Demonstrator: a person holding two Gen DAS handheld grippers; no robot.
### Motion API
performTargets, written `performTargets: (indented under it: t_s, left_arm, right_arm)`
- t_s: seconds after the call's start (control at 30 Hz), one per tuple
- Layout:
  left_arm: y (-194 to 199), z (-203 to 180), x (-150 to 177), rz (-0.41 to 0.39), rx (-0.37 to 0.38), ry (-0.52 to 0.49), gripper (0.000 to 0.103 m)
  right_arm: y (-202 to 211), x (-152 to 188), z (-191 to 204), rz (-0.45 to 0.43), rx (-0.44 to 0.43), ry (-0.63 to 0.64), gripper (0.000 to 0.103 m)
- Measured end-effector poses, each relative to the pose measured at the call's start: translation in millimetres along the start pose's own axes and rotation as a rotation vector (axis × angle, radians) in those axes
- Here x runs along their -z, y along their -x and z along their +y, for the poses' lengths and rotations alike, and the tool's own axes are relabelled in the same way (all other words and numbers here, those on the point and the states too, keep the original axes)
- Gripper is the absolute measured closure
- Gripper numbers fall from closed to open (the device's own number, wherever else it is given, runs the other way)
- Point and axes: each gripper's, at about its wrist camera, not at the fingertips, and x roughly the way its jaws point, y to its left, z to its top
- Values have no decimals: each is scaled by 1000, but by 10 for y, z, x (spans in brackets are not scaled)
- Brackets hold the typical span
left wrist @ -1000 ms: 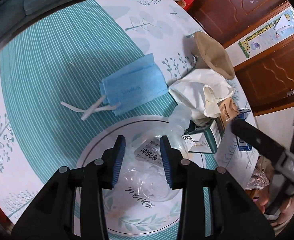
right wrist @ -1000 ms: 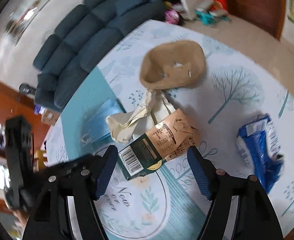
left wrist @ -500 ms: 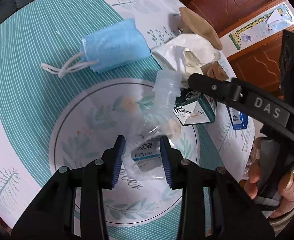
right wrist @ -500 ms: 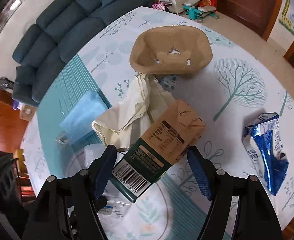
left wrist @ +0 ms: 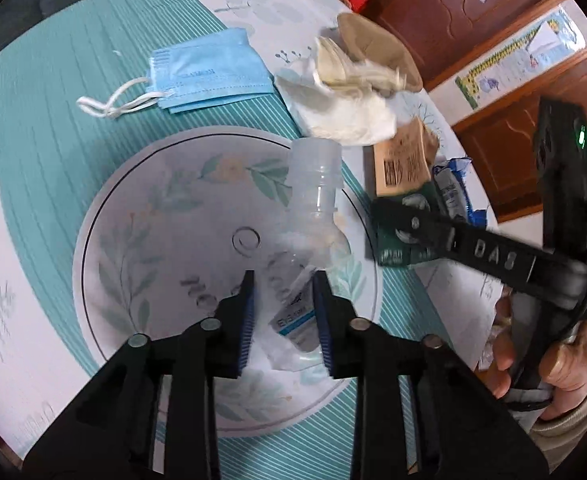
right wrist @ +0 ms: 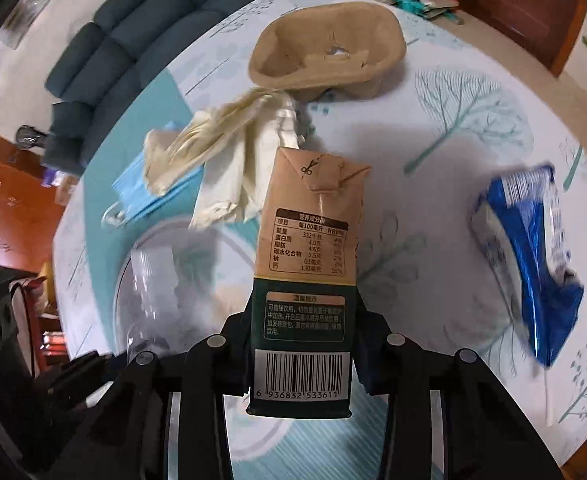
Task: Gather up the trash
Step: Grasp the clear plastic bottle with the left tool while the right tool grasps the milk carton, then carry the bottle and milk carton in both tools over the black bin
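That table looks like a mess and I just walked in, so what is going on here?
A person is clearing trash off the table with a pair of tongs in each hand. The left tongs are closing around a crumpled clear plastic bottle lying on the round floral mat. The right tongs are closing on a brown and green drink carton between their jaws. A blue face mask, crumpled paper, a brown pulp tray and a blue wrapper lie uncollected.

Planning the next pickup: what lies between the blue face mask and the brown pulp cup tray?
In the right wrist view, a crumpled cream paper bag lies between the blue face mask and the pulp tray, overlapping the mask's edge.
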Motion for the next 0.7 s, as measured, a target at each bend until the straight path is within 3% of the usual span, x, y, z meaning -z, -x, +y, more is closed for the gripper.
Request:
performTargets:
  t_s: [0.2, 0.33, 0.53, 0.7]
  left_arm:
    - [116, -158, 360, -17, -32, 13, 86]
    - [218, -319, 685, -20, -9, 30, 86]
    - [530, -735, 1150, -43, 21, -30, 86]
    - [693, -1207, 1589, -67, 33, -87, 86]
  right_arm:
    - [297, 440, -170, -33, -123, 18, 66]
    - [609, 781, -281, -60, -189, 28, 66]
    - [1203, 1457, -533, -102, -233, 77, 66]
    - [1595, 2065, -972, -121, -260, 63, 66]
